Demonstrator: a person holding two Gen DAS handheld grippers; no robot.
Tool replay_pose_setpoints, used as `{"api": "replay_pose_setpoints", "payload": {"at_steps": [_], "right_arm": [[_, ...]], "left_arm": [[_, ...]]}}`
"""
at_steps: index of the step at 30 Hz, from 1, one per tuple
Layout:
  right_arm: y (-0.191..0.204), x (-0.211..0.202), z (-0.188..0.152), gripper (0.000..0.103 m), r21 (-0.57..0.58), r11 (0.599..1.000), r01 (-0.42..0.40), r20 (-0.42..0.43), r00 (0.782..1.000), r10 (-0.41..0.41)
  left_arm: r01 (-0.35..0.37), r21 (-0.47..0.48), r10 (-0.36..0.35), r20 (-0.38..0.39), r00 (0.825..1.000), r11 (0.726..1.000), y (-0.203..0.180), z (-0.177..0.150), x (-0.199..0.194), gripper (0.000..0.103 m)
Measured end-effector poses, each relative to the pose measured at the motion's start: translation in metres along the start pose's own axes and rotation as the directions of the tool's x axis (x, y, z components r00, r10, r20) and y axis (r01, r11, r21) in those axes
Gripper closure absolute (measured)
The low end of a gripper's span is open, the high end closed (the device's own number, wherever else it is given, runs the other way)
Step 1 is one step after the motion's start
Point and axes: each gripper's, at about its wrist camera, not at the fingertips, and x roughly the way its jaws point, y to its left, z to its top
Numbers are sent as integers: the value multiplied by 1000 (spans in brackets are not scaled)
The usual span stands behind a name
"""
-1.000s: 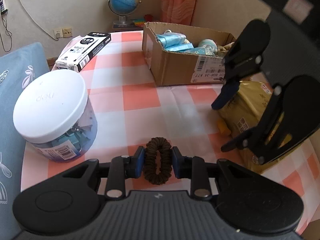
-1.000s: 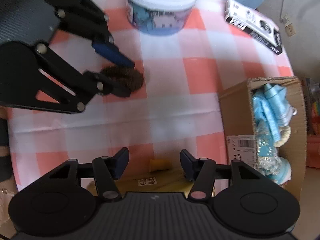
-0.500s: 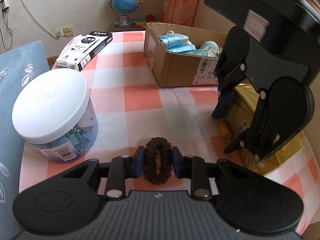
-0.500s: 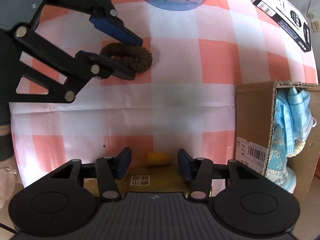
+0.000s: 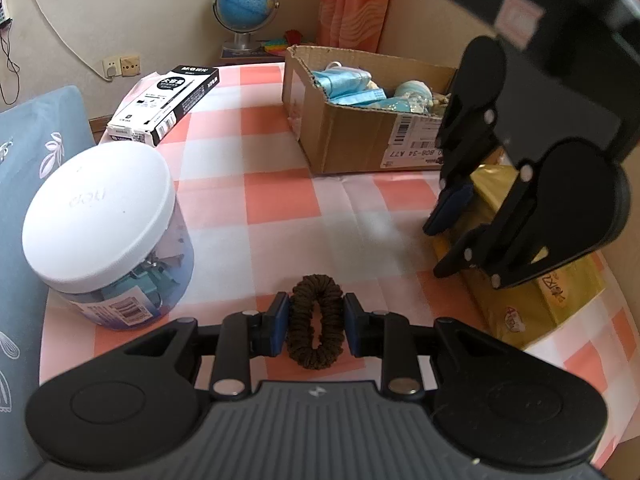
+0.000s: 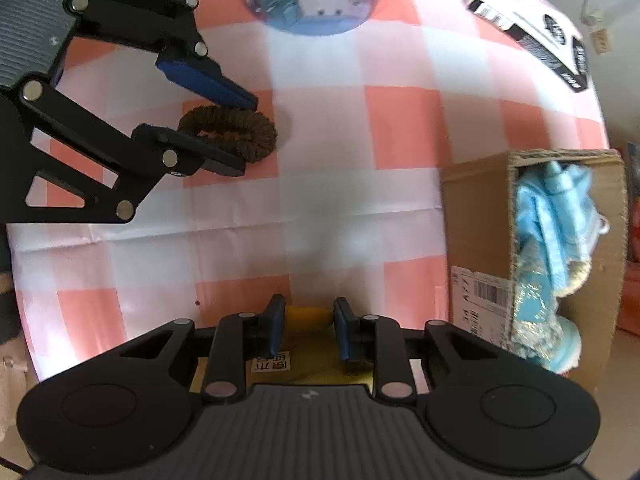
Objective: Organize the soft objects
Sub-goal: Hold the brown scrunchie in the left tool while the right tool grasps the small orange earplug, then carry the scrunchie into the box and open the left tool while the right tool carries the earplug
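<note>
My left gripper (image 5: 316,322) is shut on a brown hair scrunchie (image 5: 316,324), squeezed between its blue pads just above the checked tablecloth; the scrunchie also shows in the right wrist view (image 6: 234,136). My right gripper (image 6: 308,326) has closed on the yellow corner (image 6: 306,314) of a yellow tissue pack (image 5: 532,292) at the table's right edge. A cardboard box (image 5: 352,136) holding light blue soft items (image 6: 548,216) stands at the back right.
A clear jar with a white lid (image 5: 100,212) stands at the left. A black and white carton (image 5: 168,104) lies at the back left. A globe (image 5: 246,4) stands beyond the table. A blue cushion (image 5: 28,148) borders the left edge.
My right gripper's jaws narrowed from wide open onto the yellow pack's corner. My left gripper keeps holding the scrunchie, almost unmoved.
</note>
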Motion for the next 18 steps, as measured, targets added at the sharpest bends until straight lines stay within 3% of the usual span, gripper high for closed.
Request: {"api": "replay_pose_setpoints", "payload": {"at_steps": [9,18], "right_arm": [[14,-42,-14,73,76,996,47,102,993,-55],[36,-69,-46,73,283,957,68,244,959,-141]], "left_arm": [[9,50,-8,-9,1000,999,-1,4,-7,76],[9,155,-11,11,1000,988,-8,12,-31,76]]}}
